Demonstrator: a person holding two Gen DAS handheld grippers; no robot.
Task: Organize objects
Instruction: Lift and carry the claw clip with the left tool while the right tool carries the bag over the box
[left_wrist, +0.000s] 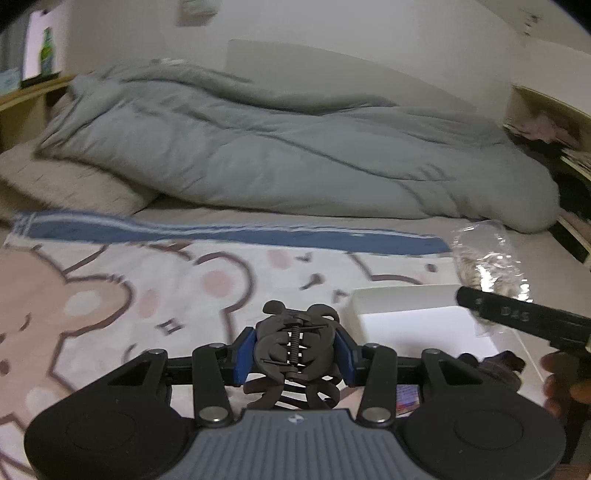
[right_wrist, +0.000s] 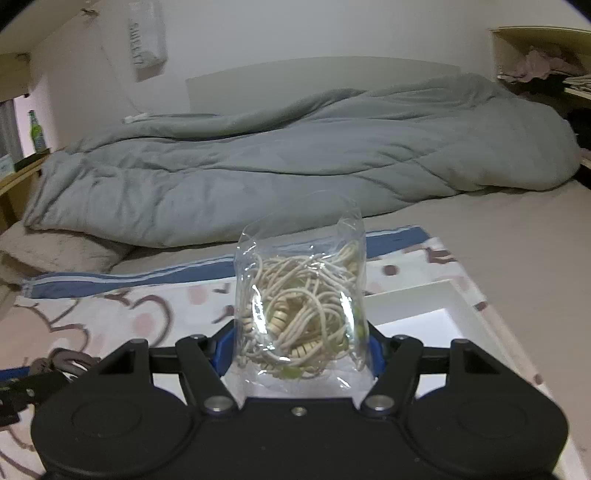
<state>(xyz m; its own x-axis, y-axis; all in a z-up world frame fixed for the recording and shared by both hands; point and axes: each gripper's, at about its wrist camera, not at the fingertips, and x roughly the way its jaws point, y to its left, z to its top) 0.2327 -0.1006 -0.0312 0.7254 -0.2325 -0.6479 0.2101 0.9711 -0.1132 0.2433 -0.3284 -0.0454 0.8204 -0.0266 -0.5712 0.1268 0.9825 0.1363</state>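
Between the blue pads of the left gripper (left_wrist: 295, 356) sits a dark brown hair claw clip (left_wrist: 293, 354), pinched on both flanks, its spring running straight down the middle and its curved teeth hanging toward the gripper's body. Beneath and ahead of this gripper lies a bear-print sheet (left_wrist: 110, 291) with a blue stripe, spread over the bed (left_wrist: 535, 254). Just to the right of the clip and a little beyond it, a white open box (left_wrist: 417, 314) rests on the sheet. Further right, the other gripper's dark finger crosses over the box, and a hand (left_wrist: 565, 384) shows at the frame's edge.

In the right wrist view, the right gripper (right_wrist: 301, 345) is clamped on a clear plastic bag (right_wrist: 301, 295) of cream cords and beads, which stands upright between the pads and rises well above them. The white box (right_wrist: 424, 306) lies directly behind the bag and to its right, partly hidden by it. Far beyond both grippers, a rumpled grey duvet (right_wrist: 295, 158) covers the back of the bed.
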